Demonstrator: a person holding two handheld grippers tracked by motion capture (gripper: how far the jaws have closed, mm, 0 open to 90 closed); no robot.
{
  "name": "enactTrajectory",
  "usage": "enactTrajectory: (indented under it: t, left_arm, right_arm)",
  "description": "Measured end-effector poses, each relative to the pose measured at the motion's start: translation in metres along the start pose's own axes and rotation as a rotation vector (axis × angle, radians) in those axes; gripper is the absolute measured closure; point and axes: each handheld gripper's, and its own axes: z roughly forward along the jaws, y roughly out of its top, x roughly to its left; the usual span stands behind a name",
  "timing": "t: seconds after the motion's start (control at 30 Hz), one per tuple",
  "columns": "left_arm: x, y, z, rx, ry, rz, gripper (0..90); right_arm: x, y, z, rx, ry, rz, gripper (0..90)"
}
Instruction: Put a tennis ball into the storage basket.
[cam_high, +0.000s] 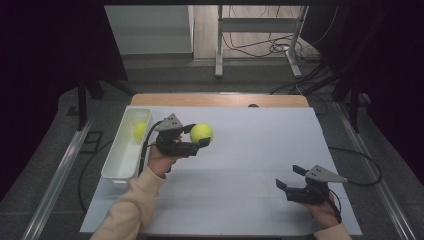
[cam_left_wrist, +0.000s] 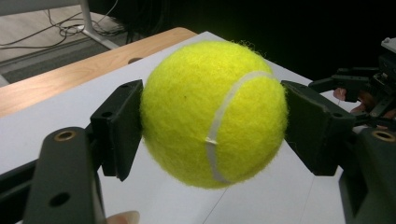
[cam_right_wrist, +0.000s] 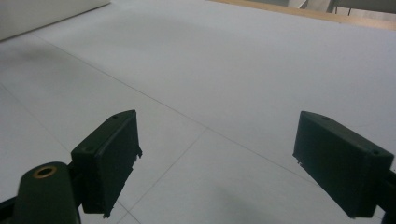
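Already one tennis ball (cam_high: 139, 130) lies in the white bin (cam_high: 114, 167); the left tongs (cam_high: 197, 136) are clamped on a second ball (cam_high: 201, 133), lifted above the table (cam_high: 260, 150) just beside it. Only the drop seems left. The right tongs (cam_high: 290, 177) rest apart, empty.

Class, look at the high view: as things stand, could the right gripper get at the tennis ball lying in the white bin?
Probably not directly. The right gripper sits open at the table's near right, while the tennis ball in the bin lies far left in the white bin. The left gripper, clamping another ball, stands in between.
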Motion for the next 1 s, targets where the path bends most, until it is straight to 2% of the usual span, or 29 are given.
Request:
enactTrajectory:
  t: [1.0]
  left_arm:
    - [0.014, -0.001, -0.030, -0.045, 0.082, -0.025, 26.5]
  right_arm:
    - [0.000, 0.000, 0.000, -0.001, 0.000, -0.002, 14.8]
